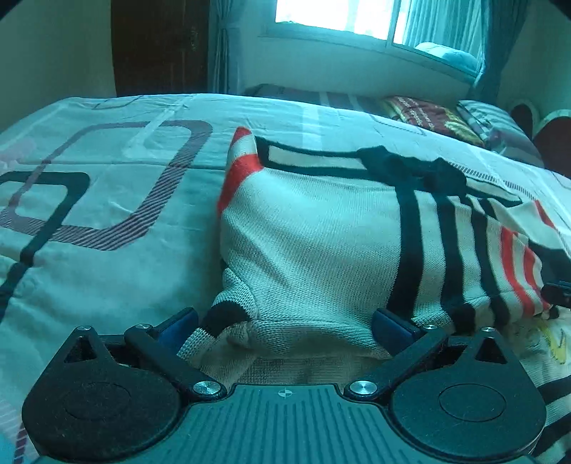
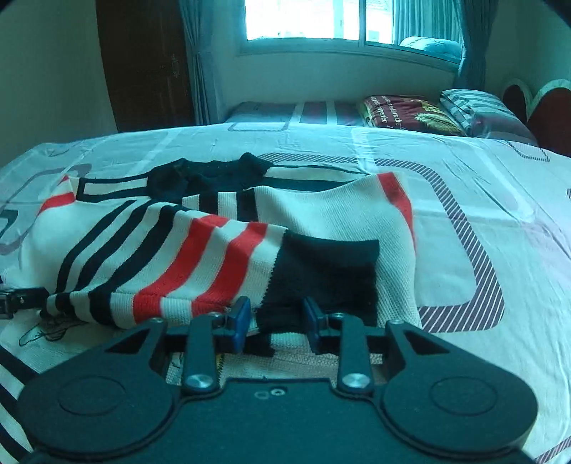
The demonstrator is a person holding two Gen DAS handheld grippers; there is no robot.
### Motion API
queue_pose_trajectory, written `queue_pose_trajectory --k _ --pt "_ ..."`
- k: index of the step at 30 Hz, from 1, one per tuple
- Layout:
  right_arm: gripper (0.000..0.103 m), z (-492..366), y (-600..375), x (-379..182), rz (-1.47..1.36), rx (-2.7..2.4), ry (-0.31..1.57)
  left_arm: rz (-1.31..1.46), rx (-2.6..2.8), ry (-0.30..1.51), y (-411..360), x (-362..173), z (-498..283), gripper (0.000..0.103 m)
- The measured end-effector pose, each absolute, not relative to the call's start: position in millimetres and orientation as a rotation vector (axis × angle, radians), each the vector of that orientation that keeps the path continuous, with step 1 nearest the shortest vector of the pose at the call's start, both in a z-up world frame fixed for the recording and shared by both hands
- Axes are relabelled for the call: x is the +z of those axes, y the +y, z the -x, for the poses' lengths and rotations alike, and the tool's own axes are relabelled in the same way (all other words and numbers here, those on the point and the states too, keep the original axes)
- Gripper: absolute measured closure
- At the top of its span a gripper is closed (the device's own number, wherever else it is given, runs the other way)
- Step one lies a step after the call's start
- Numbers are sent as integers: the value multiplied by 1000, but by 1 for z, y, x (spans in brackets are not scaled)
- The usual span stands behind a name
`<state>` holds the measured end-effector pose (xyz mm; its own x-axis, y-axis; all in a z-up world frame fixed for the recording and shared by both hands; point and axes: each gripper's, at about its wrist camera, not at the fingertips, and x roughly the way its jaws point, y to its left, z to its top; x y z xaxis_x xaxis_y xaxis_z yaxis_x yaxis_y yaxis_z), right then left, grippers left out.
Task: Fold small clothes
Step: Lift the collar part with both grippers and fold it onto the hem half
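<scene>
A cream knitted sweater (image 1: 314, 242) with black and red stripes lies on the bed, its left side and sleeve folded inward. My left gripper (image 1: 285, 326) is open wide at the sweater's near edge, and the folded cream knit bulges between its blue pads (image 1: 389, 326) without being pinched. In the right wrist view the striped sleeve (image 2: 200, 264) lies across the sweater body (image 2: 332, 210), ending in a black cuff (image 2: 328, 271). My right gripper (image 2: 274, 317) stands narrowly open, with the cuff's near edge between its pads (image 2: 241, 317), which do not visibly press on it.
The bed sheet (image 1: 107, 200) with a rounded line pattern spreads left of the sweater and to its right (image 2: 481, 232). Pillows (image 2: 410, 112) lie at the far end under the window (image 2: 303, 21). A dark door (image 2: 146, 64) stands at back left.
</scene>
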<state>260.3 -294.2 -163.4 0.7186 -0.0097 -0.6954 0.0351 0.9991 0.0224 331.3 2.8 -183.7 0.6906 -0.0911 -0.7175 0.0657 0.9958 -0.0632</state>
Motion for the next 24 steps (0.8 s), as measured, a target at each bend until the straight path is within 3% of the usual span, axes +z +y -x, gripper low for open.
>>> queue_pose_trajectory --k 6,13,24 --pt "70 -239 -276 -148 -79 67 743 -14 -153 753 -22 -161 -300 0" --pt "71 -220 -242 -164 -8 166 827 -108 -139 759 -40 -173 -277 0" --pt "70 -185 -289 -171 45 56 819 -41 52 807 25 -180 -253 0"
